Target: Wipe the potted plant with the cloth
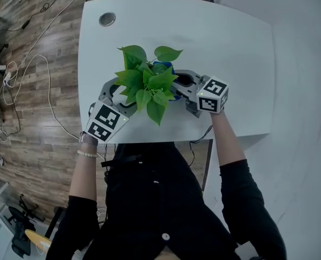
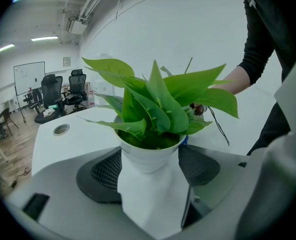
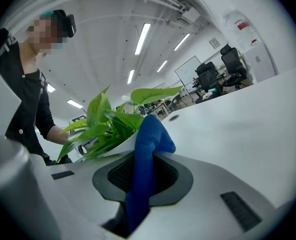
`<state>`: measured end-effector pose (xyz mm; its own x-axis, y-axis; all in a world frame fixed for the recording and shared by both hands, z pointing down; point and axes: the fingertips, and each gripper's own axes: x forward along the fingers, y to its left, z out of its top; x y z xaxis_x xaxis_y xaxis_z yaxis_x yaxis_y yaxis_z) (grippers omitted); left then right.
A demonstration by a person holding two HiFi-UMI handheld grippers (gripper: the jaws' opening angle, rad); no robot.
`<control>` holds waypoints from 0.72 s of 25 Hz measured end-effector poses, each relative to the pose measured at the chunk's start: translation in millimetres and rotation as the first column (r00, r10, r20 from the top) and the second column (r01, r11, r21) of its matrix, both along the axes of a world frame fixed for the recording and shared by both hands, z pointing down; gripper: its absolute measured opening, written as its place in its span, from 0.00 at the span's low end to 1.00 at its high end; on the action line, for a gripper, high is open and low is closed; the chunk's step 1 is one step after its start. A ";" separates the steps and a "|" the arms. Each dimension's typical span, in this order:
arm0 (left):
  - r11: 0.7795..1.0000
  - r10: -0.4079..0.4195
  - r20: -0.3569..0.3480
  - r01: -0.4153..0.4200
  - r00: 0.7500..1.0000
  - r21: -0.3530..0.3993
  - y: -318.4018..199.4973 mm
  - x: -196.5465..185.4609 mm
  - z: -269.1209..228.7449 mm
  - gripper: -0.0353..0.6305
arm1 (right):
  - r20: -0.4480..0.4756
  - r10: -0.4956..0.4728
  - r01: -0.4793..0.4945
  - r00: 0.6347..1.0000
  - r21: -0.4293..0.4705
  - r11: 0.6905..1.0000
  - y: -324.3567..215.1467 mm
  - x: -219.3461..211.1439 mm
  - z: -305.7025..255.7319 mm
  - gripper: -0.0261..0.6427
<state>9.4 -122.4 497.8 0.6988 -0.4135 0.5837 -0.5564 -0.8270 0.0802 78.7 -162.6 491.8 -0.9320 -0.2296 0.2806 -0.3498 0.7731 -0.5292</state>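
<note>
Potted plant (image 2: 152,129): likely light, leaves (image 2: 162,101) soft, tear-prone. Left gripper (image 2: 148,181) clamps white pot (image 2: 148,156), sound hold. Right gripper (image 3: 143,176) pinches limp blue cloth (image 3: 150,134) beside leaves.

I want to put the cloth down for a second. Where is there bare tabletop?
The far half of the table is bare, from the cable grommet across to the right edge. So is the strip to the right of the right tongs. The near middle is crowded: the potted plant, the left tongs gripping it, and the blue cloth.
</note>
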 end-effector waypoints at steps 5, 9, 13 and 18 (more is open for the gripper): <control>1.000 -0.010 -0.001 0.010 1.000 0.002 0.3 -0.2 -0.6 0.61 | -0.004 0.059 -0.059 0.998 0.009 0.998 17.2 4.0 -1.4 0.17; 1.000 -0.010 -0.003 0.010 1.000 0.002 1.0 0.6 0.6 0.61 | -0.013 0.129 -0.129 0.992 0.030 0.991 28.0 6.7 -0.3 0.17; 1.000 -0.013 0.001 0.013 1.000 0.011 0.2 -0.4 1.0 0.61 | -0.028 0.181 -0.179 0.983 0.044 0.983 38.8 3.9 0.4 0.17; 1.000 -0.016 0.002 0.016 1.000 0.019 1.0 0.6 1.1 0.61 | -0.065 0.258 -0.253 0.964 0.068 0.965 52.6 0.6 -0.1 0.17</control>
<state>9.9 -121.4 498.8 0.6909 -0.4357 0.5769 -0.5694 -0.8196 0.0630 79.3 -109.9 491.7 -0.8178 -0.4754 0.3244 -0.5755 0.6817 -0.4518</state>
